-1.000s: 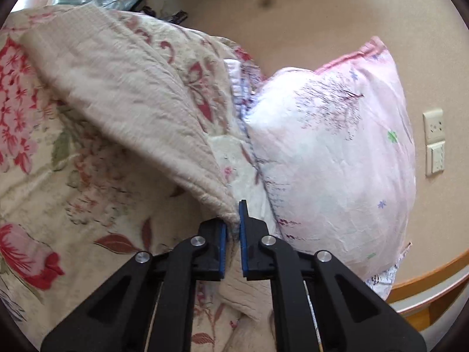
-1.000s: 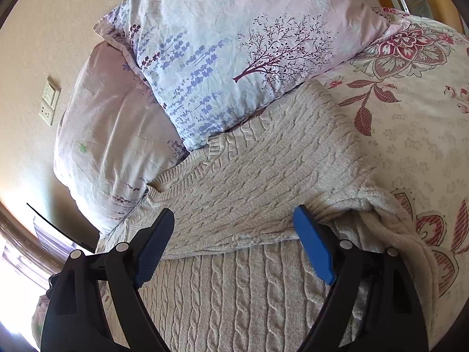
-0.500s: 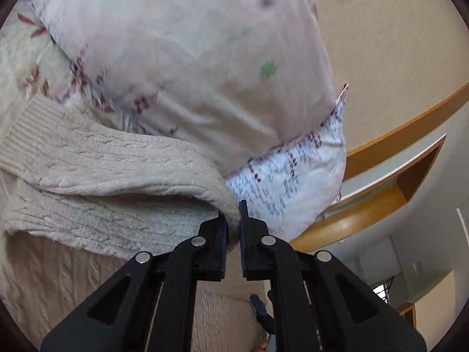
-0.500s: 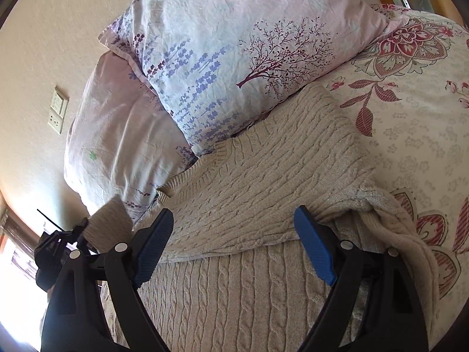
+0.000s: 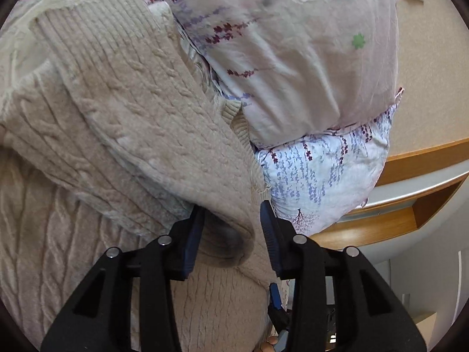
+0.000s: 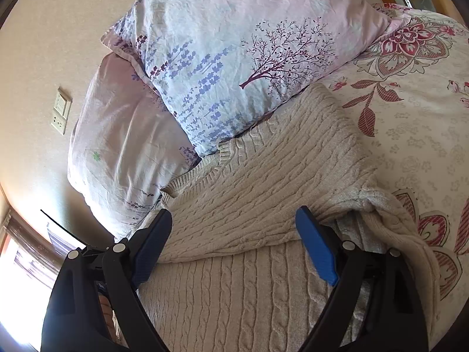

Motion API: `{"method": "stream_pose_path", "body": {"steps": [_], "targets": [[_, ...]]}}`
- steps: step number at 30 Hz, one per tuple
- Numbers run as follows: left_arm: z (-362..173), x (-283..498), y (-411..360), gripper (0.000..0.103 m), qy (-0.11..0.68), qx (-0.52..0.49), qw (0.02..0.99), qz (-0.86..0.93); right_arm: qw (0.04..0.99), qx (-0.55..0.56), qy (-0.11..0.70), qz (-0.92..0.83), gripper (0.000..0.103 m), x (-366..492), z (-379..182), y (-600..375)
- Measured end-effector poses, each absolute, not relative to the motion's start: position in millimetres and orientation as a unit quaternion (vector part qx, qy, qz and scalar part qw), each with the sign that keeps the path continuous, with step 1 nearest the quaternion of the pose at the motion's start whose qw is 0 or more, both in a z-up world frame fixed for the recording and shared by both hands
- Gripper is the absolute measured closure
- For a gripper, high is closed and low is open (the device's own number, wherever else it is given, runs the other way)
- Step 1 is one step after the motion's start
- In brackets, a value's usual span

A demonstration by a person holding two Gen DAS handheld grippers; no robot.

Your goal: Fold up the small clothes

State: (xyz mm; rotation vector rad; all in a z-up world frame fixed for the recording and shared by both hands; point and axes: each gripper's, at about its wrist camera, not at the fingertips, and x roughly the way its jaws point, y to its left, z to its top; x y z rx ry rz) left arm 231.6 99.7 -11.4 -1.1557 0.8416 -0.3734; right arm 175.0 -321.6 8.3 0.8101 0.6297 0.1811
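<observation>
A beige cable-knit sweater lies on the bed with its sleeves folded across the body; it also shows in the right wrist view. My left gripper is open, its blue pads apart on either side of the folded sleeve's rounded edge, which lies loose between them. My right gripper is open wide and empty, hovering over the folded sleeve and the sweater's body.
Two floral pillows lean on the beige wall behind the sweater. A floral quilt covers the bed to the right. Wall sockets and a wooden ledge are nearby.
My left gripper carried the sleeve across onto the sweater's body, then opened and let it go. The right gripper stayed open and barely moved.
</observation>
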Motion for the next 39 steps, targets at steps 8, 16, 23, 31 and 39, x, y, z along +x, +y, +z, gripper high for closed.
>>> {"method": "stream_pose_path", "body": {"steps": [8,16,23,31,39], "targets": [[-11.0,228.6,152.2,0.065,0.346,-0.579,0.73,-0.111,0.867,0.391,0.298,0.086,0.015,174.2,8.4,-322.1],[21.3,254.2,118.8,0.094,0.316,-0.556,0.748,-0.179,0.865,0.399,0.291,0.085,0.015,172.3,7.9,-322.4],[56.2,281.6,-4.3,0.093,0.37,-0.41,0.776,-0.305,0.86,0.419,0.275,0.09,0.015,169.7,6.5,-328.3],[49.2,260.0,-74.3,0.045,0.443,-0.232,0.786,-0.364,0.855,0.437,0.26,0.104,0.015,167.5,5.1,-333.2],[64.2,230.8,59.0,0.036,0.394,-0.173,0.874,-0.224,0.824,0.457,0.324,0.089,0.04,169.8,2.8,-345.9]]}}
